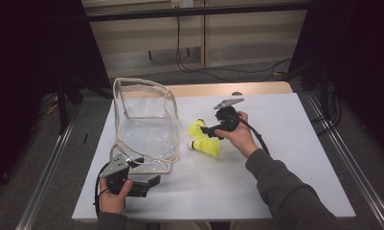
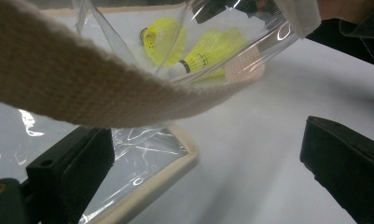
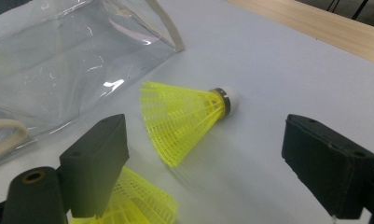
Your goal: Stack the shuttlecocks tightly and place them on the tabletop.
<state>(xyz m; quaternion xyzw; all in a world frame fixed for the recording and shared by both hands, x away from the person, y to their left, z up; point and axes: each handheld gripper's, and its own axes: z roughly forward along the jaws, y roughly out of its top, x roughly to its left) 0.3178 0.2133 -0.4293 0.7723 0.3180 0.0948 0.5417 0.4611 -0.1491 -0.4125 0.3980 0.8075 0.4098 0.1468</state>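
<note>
Left hand-held gripper point(image 1: 149, 184): held at the near left of the desk point(image 1: 285, 143), jaws spread wide; nothing is clamped, though the clear bag's cloth edge point(image 2: 142, 186) is seen just beside one jaw.
Right hand-held gripper point(image 1: 205, 130): jaws wide apart and empty, pointed at the shuttlecocks.
Clear bag point(image 1: 144, 127): stood open on the desk, left of centre, its cloth strap point(image 2: 82, 79) draped before the left camera.
Yellow shuttlecocks: one point(image 3: 184, 116) is laid on its side between the right jaws, untouched; a second point(image 3: 138, 203) is seen under the left-hand jaw.
</note>
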